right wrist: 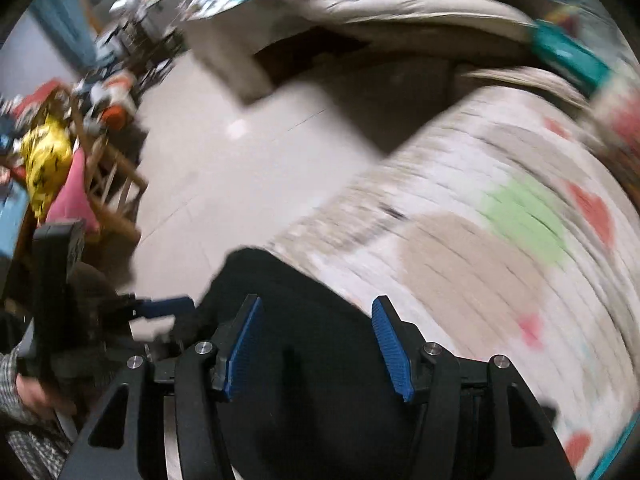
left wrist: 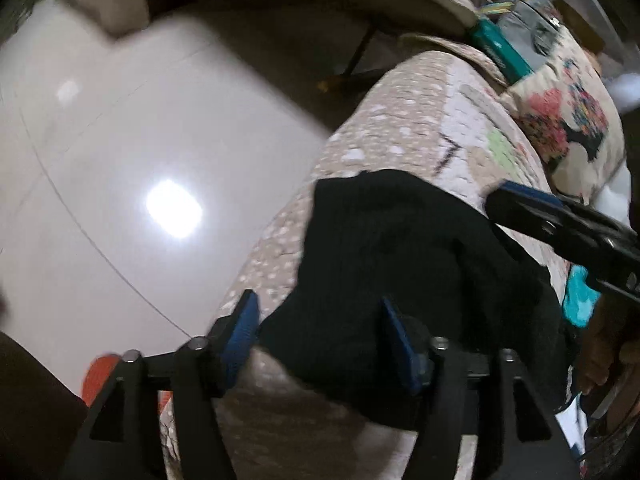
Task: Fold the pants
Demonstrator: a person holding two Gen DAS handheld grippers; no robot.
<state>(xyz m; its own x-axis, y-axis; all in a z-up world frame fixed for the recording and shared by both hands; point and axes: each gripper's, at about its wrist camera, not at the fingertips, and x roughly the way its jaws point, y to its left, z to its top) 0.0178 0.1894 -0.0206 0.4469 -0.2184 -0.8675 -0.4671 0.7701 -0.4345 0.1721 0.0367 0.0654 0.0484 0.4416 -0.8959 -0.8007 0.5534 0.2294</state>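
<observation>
The black pants [left wrist: 400, 256] lie bunched on a patterned quilted cover [left wrist: 400, 128], near its edge over the floor. My left gripper [left wrist: 320, 332] is open just above the near end of the pants, its blue pads on either side of the cloth. My right gripper [right wrist: 316, 340] is open over the pants [right wrist: 304, 304] too. It also shows in the left wrist view [left wrist: 560, 224] at the right, above the cloth. The left gripper shows at the left of the right wrist view [right wrist: 168, 306]. The right wrist view is blurred.
A glossy tiled floor [left wrist: 120, 160] lies left of the cover. A floral cushion [left wrist: 568, 120] and a teal item [left wrist: 500, 48] sit at the far end. A wooden chair [right wrist: 112, 184] with yellow and pink cloth stands at the left.
</observation>
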